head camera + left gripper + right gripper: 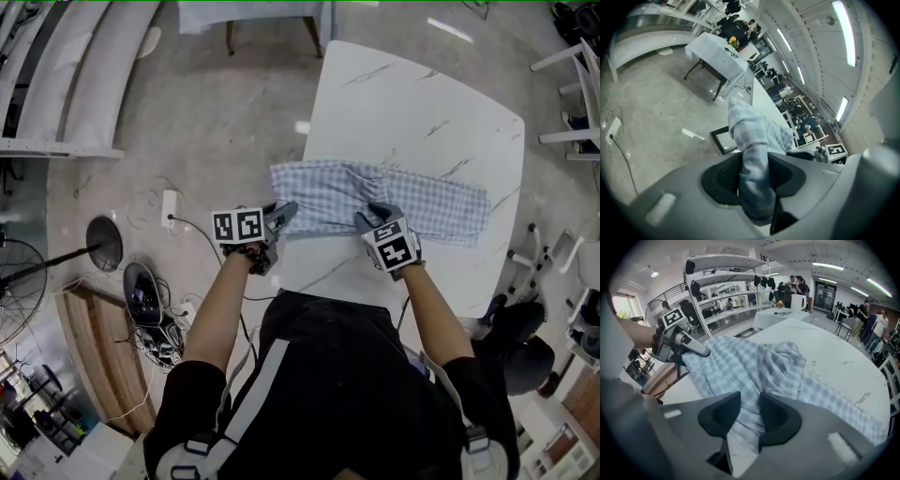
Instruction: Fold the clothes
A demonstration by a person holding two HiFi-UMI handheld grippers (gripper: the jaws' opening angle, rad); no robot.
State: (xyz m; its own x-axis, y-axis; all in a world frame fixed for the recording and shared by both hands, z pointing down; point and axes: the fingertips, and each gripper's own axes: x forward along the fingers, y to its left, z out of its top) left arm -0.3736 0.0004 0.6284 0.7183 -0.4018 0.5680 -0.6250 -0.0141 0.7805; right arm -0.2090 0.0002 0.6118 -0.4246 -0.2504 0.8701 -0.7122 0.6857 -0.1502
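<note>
Cloth [422, 202]: checked, on the near part of the table [412, 103], long axis running left to right.
Left gripper [283, 217]: clamped on its near left corner.
Right gripper [371, 216]: clamped on the near edge, about midway.
Fold: likely away, since both 2 grips hold the near edge.

A white marble table [422, 103] stands on a grey concrete floor [225, 122]. Left of it sit a fan [23, 281] and tangled cables [159, 333].

Both grippers clamped, arms reaching forward.
The left gripper [281, 217] and right gripper [370, 217] each pinch the checked cloth [427, 204] between their jaws, forearms extended, both angled downward.
</note>
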